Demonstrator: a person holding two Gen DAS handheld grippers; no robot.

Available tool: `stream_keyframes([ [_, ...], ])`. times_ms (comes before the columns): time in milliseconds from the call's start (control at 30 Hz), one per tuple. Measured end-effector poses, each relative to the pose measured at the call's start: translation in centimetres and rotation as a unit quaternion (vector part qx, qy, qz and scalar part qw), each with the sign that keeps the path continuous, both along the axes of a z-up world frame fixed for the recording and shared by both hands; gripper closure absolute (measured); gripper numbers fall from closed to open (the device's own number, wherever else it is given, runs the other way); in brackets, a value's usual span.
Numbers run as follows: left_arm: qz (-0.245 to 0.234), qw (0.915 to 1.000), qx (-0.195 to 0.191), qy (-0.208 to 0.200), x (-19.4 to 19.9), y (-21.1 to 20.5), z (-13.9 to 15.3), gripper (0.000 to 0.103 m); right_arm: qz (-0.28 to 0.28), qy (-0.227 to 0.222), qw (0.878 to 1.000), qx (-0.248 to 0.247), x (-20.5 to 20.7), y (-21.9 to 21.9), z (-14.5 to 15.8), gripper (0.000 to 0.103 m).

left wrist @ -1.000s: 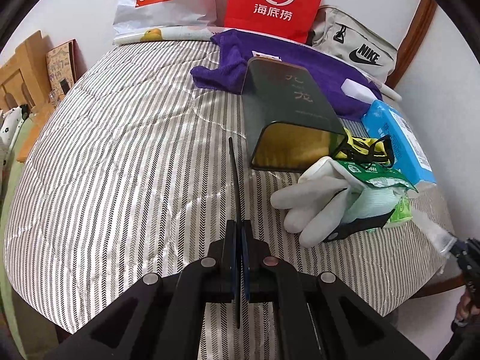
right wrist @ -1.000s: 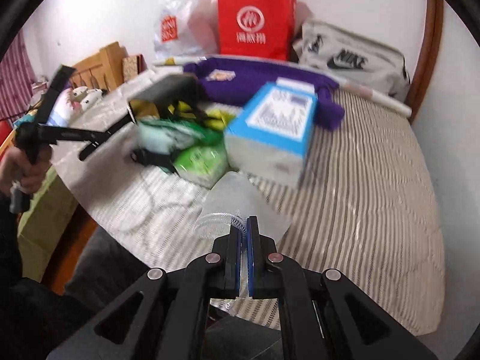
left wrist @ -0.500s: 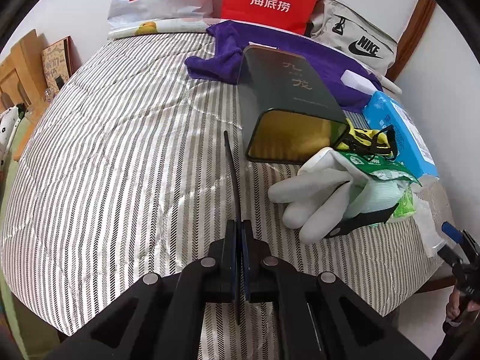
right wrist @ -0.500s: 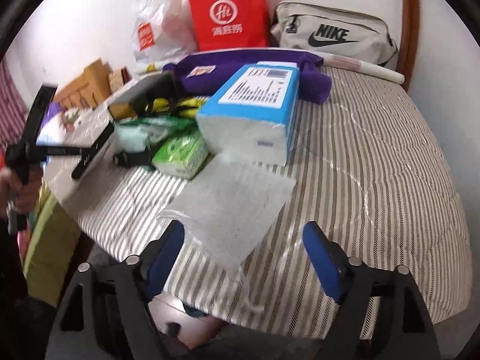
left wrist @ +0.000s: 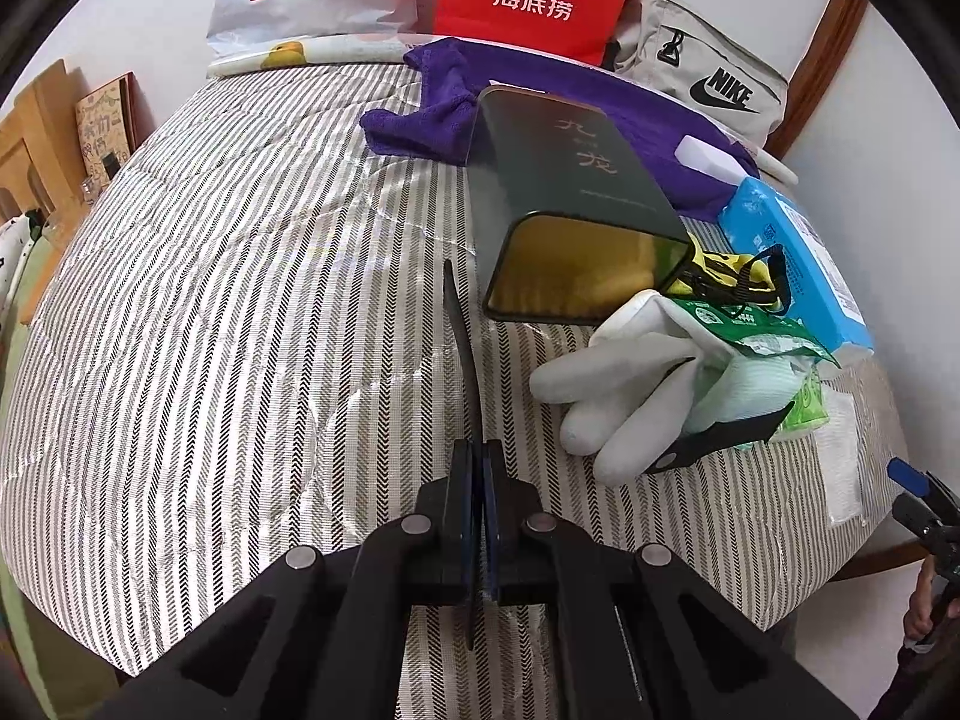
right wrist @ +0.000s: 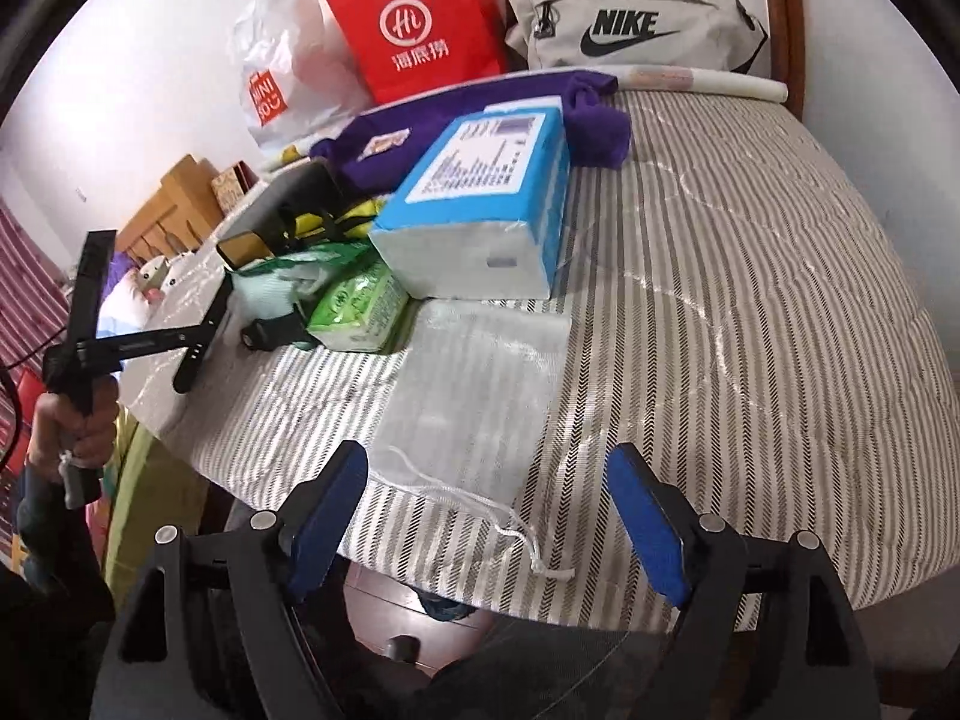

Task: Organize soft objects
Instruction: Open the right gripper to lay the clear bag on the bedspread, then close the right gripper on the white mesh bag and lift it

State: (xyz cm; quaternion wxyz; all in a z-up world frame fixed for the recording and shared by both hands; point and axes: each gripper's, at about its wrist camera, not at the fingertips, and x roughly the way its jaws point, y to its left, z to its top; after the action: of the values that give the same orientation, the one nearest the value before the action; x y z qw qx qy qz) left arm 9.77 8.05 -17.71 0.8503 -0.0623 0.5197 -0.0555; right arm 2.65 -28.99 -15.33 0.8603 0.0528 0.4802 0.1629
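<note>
Your mesh bag [right wrist: 480, 396] lies flat on the striped bed [right wrist: 750, 300], just ahead of your right gripper [right wrist: 489, 510]. It is a thin, see-through white pouch; the stripes show through it, and its drawstring [right wrist: 510, 531] trails between the blue fingers [right wrist: 645, 522] toward the bed's edge. Those fingers have just been opening and now stand wide apart, released, with only the string and the bag's near edge between them and nothing pressed.

Beyond the bag sit a blue tissue pack [right wrist: 480, 216] and a green wipes packet [right wrist: 360, 306], both touching its far edge. Farther ahead lies a purple cloth [right wrist: 384, 150], partly covered by the pack.

Your left gripper [left wrist: 478, 468] is clenched, fingers pressed together on a thin dark strip [left wrist: 465, 360] that sticks out ahead of them; what it is you cannot tell. To the right of those fingers a white glove [left wrist: 612, 384] lies against an open green packet [left wrist: 750, 360], with a dark tin [left wrist: 570, 210] just beyond. In the left view the mesh bag [left wrist: 840, 462] is hard to make out at the far right. A yellow-and-black tangle [left wrist: 738, 276] behind the glove is mostly hidden.
</note>
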Motion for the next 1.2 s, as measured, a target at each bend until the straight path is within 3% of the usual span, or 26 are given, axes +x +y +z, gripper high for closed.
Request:
stream_keyframes([
  [367, 0.004, 1.0000, -0.003, 0.002, 0.0, 0.6, -0.1, 0.099, -0.052, 0.008, 0.998, -0.020, 3.6, 1.8, -3.1, 0.020],
  [567, -0.002, 1.0000, -0.009, 0.005, 0.3, 0.3, -0.3, 0.098, -0.062, 0.019, 0.998, -0.011, 4.5, 3.1, -3.1, 0.012],
  [700, -0.001, 0.9999, -0.014, 0.007, 0.4, 0.2, -0.5, 0.096, -0.063, 0.006, 0.996, -0.057, 4.5, 5.2, -3.6, 0.001],
  [900, 0.003, 0.9999, -0.014, 0.004, 0.9, 0.2, -0.7, 0.096, -0.070, -0.009, 0.990, -0.120, 4.4, 7.0, -4.3, 0.001],
  [1067, 0.006, 1.0000, -0.002, -0.002, 1.7, -0.1, -0.6, 0.096, -0.080, -0.030, 0.989, -0.125, 4.1, 6.6, -4.1, 0.014],
  [1200, -0.002, 0.9998, 0.014, -0.014, 1.7, -0.6, -0.7, 0.098, -0.079, -0.047, 0.988, -0.122, 3.4, 5.7, -3.7, 0.043],
])
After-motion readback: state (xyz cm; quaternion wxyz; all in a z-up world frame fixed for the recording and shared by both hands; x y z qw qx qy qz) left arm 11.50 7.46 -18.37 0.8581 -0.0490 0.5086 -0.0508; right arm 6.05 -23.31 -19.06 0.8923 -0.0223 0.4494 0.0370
